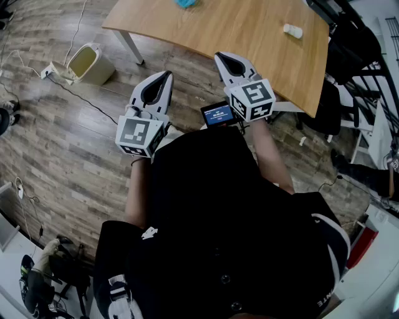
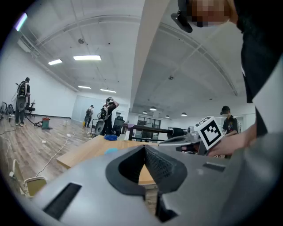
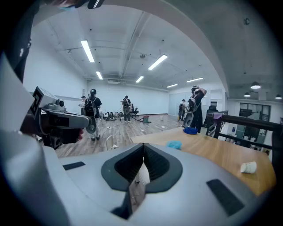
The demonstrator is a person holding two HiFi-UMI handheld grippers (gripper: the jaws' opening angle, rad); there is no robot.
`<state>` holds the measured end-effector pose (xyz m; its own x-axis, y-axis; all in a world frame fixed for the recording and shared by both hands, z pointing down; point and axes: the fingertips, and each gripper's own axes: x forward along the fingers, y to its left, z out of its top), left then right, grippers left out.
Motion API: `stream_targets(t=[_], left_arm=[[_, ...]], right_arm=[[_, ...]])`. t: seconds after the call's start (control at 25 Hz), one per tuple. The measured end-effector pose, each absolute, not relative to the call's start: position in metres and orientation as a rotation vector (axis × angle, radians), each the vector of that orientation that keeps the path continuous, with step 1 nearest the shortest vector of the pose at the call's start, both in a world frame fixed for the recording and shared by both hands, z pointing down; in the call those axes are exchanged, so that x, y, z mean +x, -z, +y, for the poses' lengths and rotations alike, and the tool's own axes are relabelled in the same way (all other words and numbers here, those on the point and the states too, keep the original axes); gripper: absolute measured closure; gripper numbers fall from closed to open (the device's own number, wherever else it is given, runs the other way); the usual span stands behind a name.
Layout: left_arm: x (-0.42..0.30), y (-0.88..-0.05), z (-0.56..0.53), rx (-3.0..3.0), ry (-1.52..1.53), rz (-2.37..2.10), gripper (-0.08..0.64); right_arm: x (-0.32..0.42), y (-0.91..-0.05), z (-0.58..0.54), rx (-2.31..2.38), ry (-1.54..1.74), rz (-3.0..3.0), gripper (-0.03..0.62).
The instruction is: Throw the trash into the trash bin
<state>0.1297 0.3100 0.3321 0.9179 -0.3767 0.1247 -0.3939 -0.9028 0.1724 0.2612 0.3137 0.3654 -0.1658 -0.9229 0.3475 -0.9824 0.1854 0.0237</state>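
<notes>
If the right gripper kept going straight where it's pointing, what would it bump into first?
Probably the wooden table: the shut right gripper tilts slightly down toward its near edge. Depth is unclear, so it might slip past the corner to the floor.

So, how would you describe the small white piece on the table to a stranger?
Find the large wooden table ahead of the person. Toward its right end in the head view lies the small white piece, alone on bare wood. It is pale and roundish, unlike the blue lump farther left.
</notes>
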Motion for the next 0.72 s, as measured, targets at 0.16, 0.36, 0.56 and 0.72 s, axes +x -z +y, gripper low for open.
stream_targets(t=[0.16,0.36,0.56,0.72], left_arm=[[0.112,-0.341,0.280,2.865,-0.130,-0.550,0.563],[0.112,-0.355,0.248,2.848,-0.164,-0.534,0.563],[0.112,-0.372,0.220,2.814,-0.215,-0.550,0.563],[0.116,-0.368,0.159,2.819,-0.263,-0.648,0.563]], right_arm=[[0.236,-0.374,0.280,1.811,-0.289,-2.174,0.594],[0.234,-0.384,0.243,1.793,-0.305,-2.171,0.594],[0.259,-0.399,0.192,1.847,-0.381,-2.168,0.574],[0.285,-0.411,0.127,1.900,-0.414,-2.173,0.475]])
